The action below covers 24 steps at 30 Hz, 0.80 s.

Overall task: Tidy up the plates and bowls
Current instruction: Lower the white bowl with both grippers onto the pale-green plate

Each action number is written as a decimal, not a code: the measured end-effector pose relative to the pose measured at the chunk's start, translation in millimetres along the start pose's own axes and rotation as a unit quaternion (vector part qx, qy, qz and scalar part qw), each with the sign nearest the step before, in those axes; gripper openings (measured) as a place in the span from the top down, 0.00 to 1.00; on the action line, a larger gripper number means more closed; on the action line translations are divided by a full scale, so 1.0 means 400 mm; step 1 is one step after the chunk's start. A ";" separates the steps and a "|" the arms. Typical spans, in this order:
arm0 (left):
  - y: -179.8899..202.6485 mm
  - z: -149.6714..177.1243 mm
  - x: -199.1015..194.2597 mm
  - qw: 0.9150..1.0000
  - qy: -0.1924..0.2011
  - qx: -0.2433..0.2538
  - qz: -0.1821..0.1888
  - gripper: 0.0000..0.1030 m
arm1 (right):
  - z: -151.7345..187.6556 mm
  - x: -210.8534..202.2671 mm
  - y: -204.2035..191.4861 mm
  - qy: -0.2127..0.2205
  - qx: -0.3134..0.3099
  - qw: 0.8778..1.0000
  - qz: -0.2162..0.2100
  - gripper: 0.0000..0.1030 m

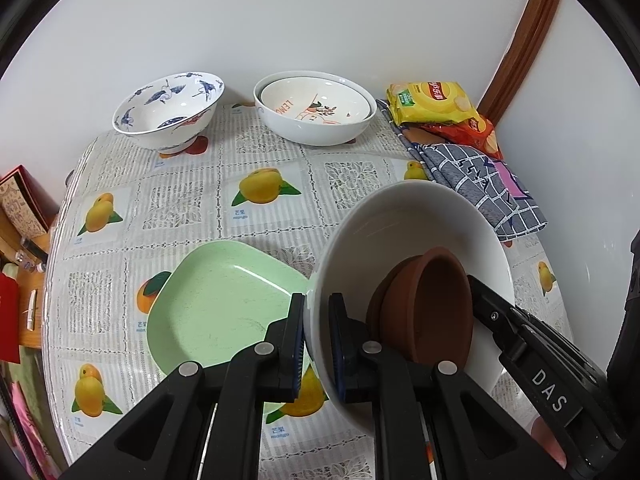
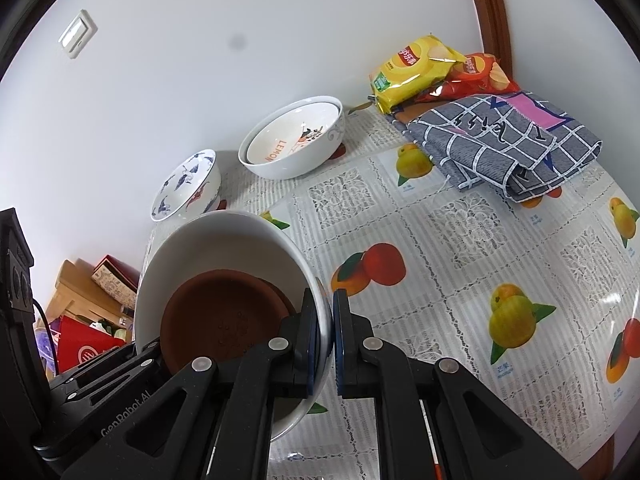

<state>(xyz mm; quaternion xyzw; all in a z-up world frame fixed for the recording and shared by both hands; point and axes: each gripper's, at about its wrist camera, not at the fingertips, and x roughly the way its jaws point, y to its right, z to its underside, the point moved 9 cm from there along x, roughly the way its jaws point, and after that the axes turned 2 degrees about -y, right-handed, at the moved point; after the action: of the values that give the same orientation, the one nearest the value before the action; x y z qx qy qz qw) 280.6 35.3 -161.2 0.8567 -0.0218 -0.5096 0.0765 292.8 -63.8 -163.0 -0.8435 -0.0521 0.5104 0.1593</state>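
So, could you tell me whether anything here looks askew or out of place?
Yes: the white bowl, gripped on opposite rims by the left gripper and right gripper, is tilted steeply, and the brown dishes inside have slid against its lower wall. The green plate lies flat on the table.

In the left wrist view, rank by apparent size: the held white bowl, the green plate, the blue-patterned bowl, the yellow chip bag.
1. White bowl, though nearness to the camera inflates it.
2. Green plate, also close.
3. Blue-patterned bowl.
4. Yellow chip bag, smallest as seen, but farthest away.
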 end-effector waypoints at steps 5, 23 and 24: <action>-0.018 0.001 -0.003 1.000 0.000 -0.003 -0.001 0.89 | 0.003 0.008 -0.018 -0.002 -0.003 1.000 -0.002 0.93; -0.119 -0.002 -0.001 1.000 0.001 -0.023 -0.006 0.89 | 0.013 0.050 -0.106 -0.010 -0.018 1.000 -0.012 0.92; -0.127 -0.002 -0.001 1.000 0.001 -0.025 -0.006 0.89 | 0.015 0.054 -0.114 -0.011 -0.020 1.000 -0.012 0.92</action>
<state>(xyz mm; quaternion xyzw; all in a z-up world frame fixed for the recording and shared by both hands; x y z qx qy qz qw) 279.0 85.5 -168.5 0.8551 -0.0036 -0.5097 0.0943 301.1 -14.2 -169.0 -0.8400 -0.0747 0.5167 0.1479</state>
